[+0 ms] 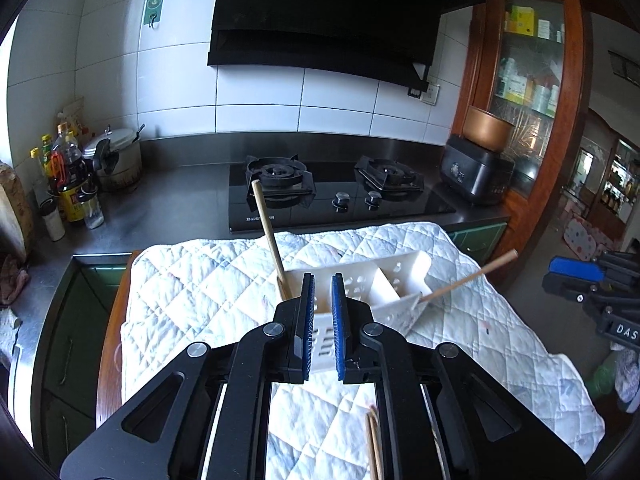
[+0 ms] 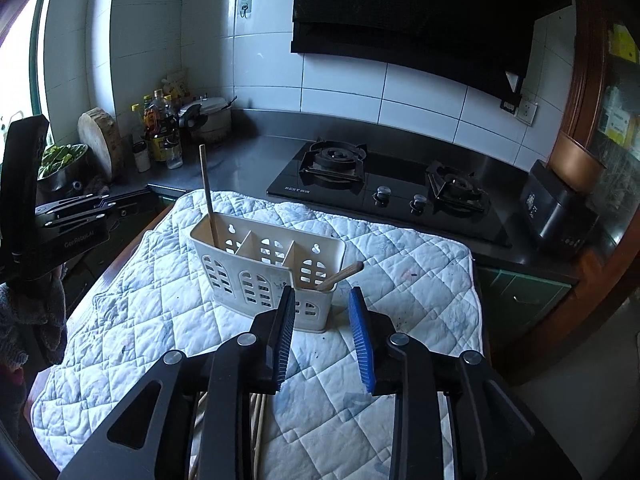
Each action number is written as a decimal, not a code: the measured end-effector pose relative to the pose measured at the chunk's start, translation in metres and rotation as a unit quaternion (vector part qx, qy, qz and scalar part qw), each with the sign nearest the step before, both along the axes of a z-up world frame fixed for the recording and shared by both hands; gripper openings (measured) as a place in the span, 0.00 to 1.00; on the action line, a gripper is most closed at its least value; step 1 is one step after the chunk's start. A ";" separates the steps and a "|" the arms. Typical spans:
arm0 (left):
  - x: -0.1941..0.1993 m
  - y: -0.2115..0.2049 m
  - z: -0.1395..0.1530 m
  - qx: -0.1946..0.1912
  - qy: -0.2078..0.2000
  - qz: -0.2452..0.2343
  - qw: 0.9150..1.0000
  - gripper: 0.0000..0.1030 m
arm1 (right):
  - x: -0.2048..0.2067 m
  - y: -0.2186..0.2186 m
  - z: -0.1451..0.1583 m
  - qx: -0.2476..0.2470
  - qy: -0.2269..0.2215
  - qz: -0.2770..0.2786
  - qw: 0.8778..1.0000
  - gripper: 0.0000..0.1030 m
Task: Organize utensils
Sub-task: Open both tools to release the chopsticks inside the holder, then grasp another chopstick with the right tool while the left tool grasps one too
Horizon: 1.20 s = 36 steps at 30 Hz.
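A: Wooden chopsticks (image 1: 374,444) lay loose on the quilted cloth (image 2: 400,280) beneath the grippers, not yet sorted. The left gripper (image 1: 321,320) had its jaws nearly shut on nothing.

B: And the right gripper (image 2: 322,332)?

A: Partly open, empty, just short of the cream caddy (image 2: 264,276) mid-table.

B: What was done?

A: One stick (image 2: 209,200) stood in its left compartment, another (image 2: 340,275) leaned from the right. I'd say barely begun
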State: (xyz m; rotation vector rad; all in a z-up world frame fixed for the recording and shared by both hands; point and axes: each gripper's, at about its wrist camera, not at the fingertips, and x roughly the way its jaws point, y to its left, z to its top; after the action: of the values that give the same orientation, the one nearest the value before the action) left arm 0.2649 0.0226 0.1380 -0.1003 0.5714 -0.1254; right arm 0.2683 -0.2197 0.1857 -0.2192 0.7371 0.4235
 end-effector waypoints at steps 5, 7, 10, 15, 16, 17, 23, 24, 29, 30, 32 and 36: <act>-0.046 -0.001 -0.003 0.000 -0.002 -0.003 1.000 0.09 | -0.039 -0.011 -0.003 0.007 -0.012 0.000 1.000 0.32; -0.062 -0.003 -0.007 0.008 0.003 0.003 1.000 0.09 | -0.056 -0.014 -0.010 0.008 -0.013 0.002 1.000 0.32; -0.090 -0.004 -0.020 -0.004 0.007 -0.002 1.000 0.10 | -0.080 -0.018 -0.025 0.011 -0.007 0.007 1.000 0.32; -0.128 -0.006 -0.047 -0.004 0.017 0.002 1.000 0.10 | -0.115 -0.020 -0.060 0.006 0.006 0.008 1.000 0.32; -0.135 -0.007 -0.053 -0.002 0.019 0.003 1.000 0.10 | -0.121 -0.021 -0.068 0.006 0.011 0.007 1.000 0.32; -0.140 -0.007 -0.058 0.000 0.022 0.004 1.000 0.10 | -0.126 -0.022 -0.077 0.008 0.018 0.007 1.000 0.32; -0.169 -0.012 -0.091 -0.007 0.045 0.001 0.999 0.10 | -0.146 -0.025 -0.125 0.014 0.060 0.006 0.998 0.29; -0.173 -0.012 -0.096 -0.010 0.050 0.000 0.999 0.10 | -0.148 -0.026 -0.132 0.015 0.067 0.006 0.998 0.28; -0.184 -0.010 -0.117 -0.019 0.071 0.008 0.997 0.10 | -0.154 -0.025 -0.165 0.005 0.088 0.004 0.996 0.23; -0.186 -0.009 -0.121 -0.022 0.075 0.010 0.997 0.10 | -0.154 -0.025 -0.170 0.002 0.091 0.003 0.996 0.23; -0.188 -0.008 -0.129 -0.027 0.084 0.011 0.996 0.10 | -0.154 -0.024 -0.179 0.000 0.098 0.004 0.995 0.19; -0.191 -0.010 -0.142 -0.026 0.099 0.012 0.995 0.10 | -0.149 -0.022 -0.188 -0.001 0.110 0.006 0.994 0.18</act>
State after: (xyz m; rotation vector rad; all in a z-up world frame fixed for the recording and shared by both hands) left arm 0.0742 0.0130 -0.0040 -0.1720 0.7643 -0.1068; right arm 0.1198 -0.2421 -0.0025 -0.1799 0.9527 0.4640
